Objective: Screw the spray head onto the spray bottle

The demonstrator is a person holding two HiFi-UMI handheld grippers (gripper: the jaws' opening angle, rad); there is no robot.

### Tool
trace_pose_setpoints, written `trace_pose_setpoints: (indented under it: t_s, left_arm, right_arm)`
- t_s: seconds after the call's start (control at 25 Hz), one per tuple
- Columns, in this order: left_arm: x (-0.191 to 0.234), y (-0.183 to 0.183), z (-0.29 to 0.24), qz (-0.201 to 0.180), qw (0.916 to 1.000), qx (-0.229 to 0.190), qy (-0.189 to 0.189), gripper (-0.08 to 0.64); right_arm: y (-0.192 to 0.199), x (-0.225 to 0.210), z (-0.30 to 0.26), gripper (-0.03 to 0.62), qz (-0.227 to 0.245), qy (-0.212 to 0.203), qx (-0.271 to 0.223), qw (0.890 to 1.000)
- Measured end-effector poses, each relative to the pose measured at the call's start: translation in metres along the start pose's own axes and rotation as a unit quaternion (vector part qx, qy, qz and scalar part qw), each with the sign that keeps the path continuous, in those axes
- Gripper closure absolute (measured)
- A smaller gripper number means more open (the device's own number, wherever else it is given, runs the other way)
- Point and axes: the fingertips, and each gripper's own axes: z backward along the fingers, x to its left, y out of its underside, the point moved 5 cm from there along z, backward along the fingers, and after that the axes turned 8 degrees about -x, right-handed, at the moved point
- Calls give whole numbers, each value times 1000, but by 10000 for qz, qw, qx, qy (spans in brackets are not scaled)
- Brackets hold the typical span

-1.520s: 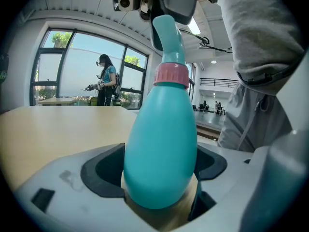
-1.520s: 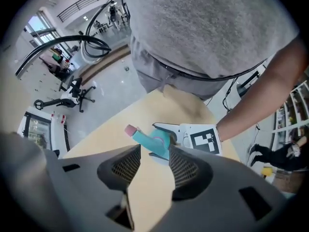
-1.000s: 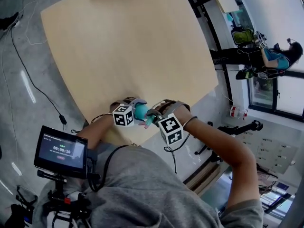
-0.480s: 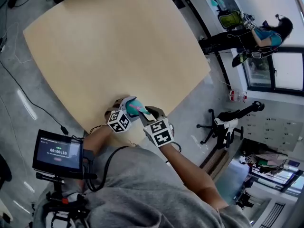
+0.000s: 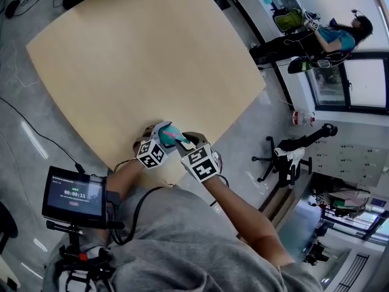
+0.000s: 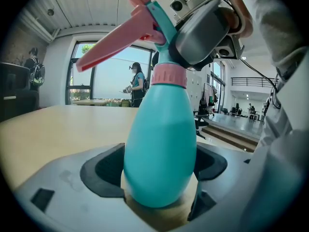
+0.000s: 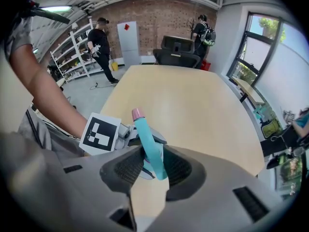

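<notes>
A teal spray bottle (image 6: pixel 159 149) stands upright between the pads of my left gripper (image 6: pixel 159 180), which is shut on its belly. On its neck sit a pink collar (image 6: pixel 169 75) and the spray head with a pink trigger (image 6: pixel 120 42) pointing left. My right gripper (image 6: pixel 203 30) comes down from above onto that head. In the right gripper view the teal spray head (image 7: pixel 147 144) lies between the jaws of my right gripper (image 7: pixel 153 166), which have widened in the last second and still touch it. In the head view both grippers (image 5: pixel 163 140) (image 5: pixel 185 146) meet at the table's near edge.
The wooden table (image 5: pixel 140 59) stretches away beyond the hands. A small monitor (image 5: pixel 76 194) hangs at my lower left. An office chair (image 5: pixel 292 157) and a seated person (image 5: pixel 331 35) are off to the right. Two people (image 7: pixel 104 47) stand by the far brick wall.
My right wrist has rolled about the spray head, so its marker cube has swung round and the forearm now runs down the picture. The left gripper has kept hold of the bottle.
</notes>
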Motion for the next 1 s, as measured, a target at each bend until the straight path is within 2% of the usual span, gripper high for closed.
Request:
trace_pose_setpoints:
  t_s: [0.12, 0.24, 0.32, 0.44, 0.52, 0.64, 0.84, 1.0]
  left_arm:
    - [-1, -3, 18, 12, 10000, 44, -38, 158]
    - [-2, -3, 47, -132, 9998, 156, 65, 154]
    - [-1, 8, 43, -181, 9996, 93, 187, 124]
    - [0, 8, 50, -224, 9993, -30, 299, 124]
    - [3, -10, 78, -261, 9991, -39, 325, 124]
    - [9, -29, 115, -117, 9997, -26, 233, 124]
    - [32, -38, 148, 80, 9998, -169, -67, 126]
    - [51, -56, 174, 105, 9985, -414, -333, 126]
  right_arm:
    - [-10, 14, 3, 469, 41, 69, -63, 9999]
    - [-26, 37, 1, 471, 142, 31, -161, 9998]
    - [-17, 34, -12, 471, 397, 54, -143, 9991]
    - [-11, 31, -19, 471, 602, 29, -128, 9981]
    - [-24, 41, -7, 447, 515, -53, -163, 9985]
    - [-36, 50, 10, 402, 387, -25, -219, 9990]
    - [-27, 31, 26, 397, -28, 521, -668, 9964]
    - [-25, 11, 56, 397, -589, 1048, -1351, 9835]
